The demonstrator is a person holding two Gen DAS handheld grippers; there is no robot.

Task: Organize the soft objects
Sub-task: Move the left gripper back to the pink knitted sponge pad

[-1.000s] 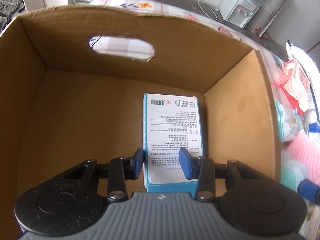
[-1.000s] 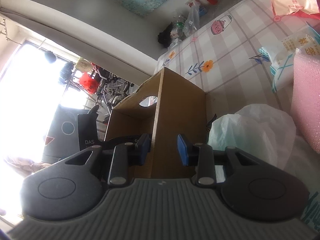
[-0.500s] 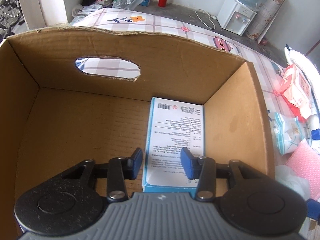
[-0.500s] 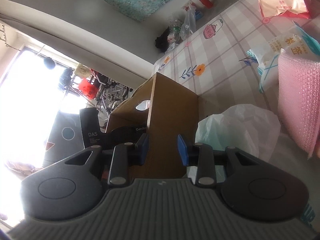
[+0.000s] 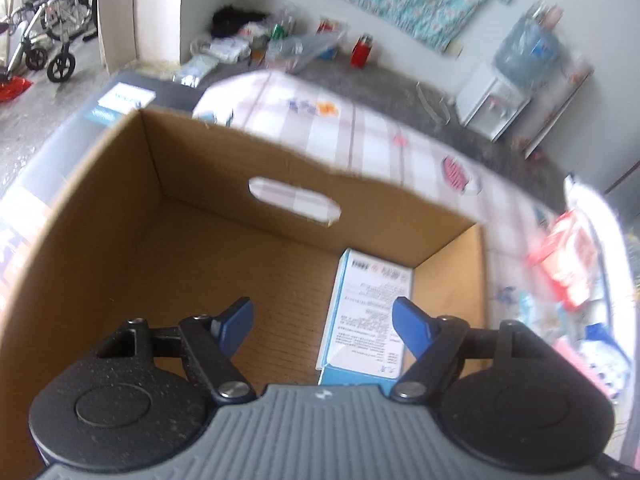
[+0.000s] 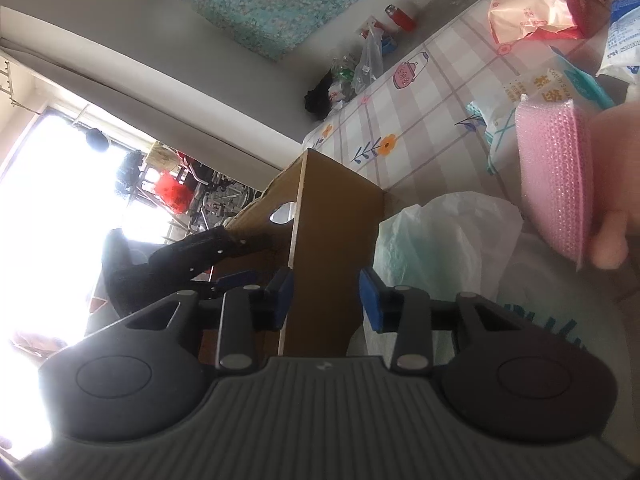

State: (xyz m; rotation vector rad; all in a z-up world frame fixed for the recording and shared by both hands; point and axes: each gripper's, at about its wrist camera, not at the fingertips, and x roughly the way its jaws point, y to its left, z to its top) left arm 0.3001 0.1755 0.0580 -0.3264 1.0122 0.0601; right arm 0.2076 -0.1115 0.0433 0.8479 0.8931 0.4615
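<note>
1. Left gripper (image 5: 322, 322) above the cardboard box (image 5: 120, 216), fingers just spread wide, nothing between them; blue-and-white carton (image 5: 370, 312) lying on the box floor by the right wall.
2. Right gripper (image 6: 326, 296) partly apart, astride the box's corner, clamping nothing.
3. Next up, probably: clearing the rim cleanly, then reaching for the white plastic bag (image 6: 448, 240) just beside the box.

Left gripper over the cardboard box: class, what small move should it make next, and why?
Probably lift the left gripper clear of the cardboard box. Its jaws have just been opening and grip nothing, and the blue-and-white pack already lies on the box floor against the wall.
</note>
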